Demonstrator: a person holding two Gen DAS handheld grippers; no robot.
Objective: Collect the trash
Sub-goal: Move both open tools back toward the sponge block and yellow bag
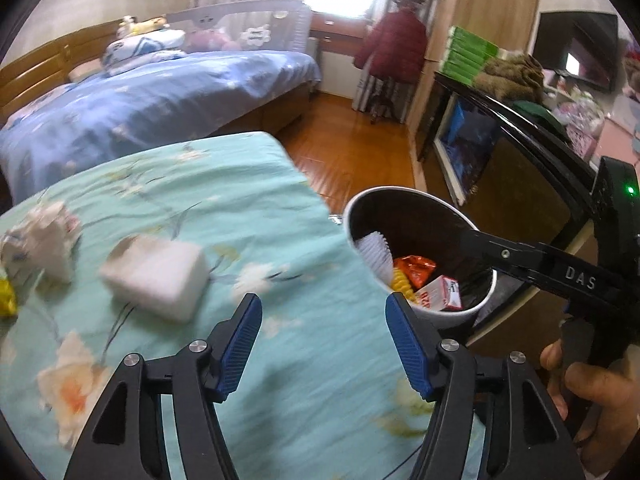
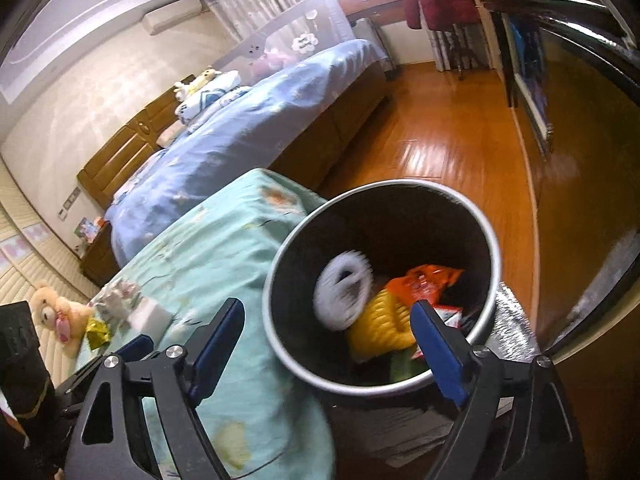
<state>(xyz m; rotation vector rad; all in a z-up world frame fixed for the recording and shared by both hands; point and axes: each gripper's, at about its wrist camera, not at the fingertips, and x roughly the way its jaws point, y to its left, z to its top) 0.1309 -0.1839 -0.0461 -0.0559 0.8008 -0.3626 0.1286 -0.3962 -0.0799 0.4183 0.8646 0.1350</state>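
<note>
1. Left wrist view shows your left gripper (image 1: 324,312) over the green bedspread (image 1: 248,208), jaws standing fairly wide with nothing between them.
2. Trash left to collect lies to the far left of those jaws: a white box (image 1: 156,276) nearest, a crumpled white wrapper (image 1: 40,240) beyond it, and a yellow wrapper (image 1: 6,296) at the left edge of the view.
3. The white box lies with its long axis running from far left to near right, so it sits slantwise to your jaws; you would likely need to swing left and turn the wrist to close across its short side.
4. The bin (image 1: 420,256) stands just right of the bedspread's edge, already holding a white paper cup liner (image 1: 374,252), an orange packet (image 1: 416,270) and a red-and-white carton (image 1: 440,296).
5. Your right gripper (image 2: 328,332) hangs over the bin's near rim, jaws wide and empty, with your hand (image 1: 592,396) on its handle.
6. Judged from both views, your left hand is the nearer one to the remaining trash; the right is better placed at the bin.
</note>
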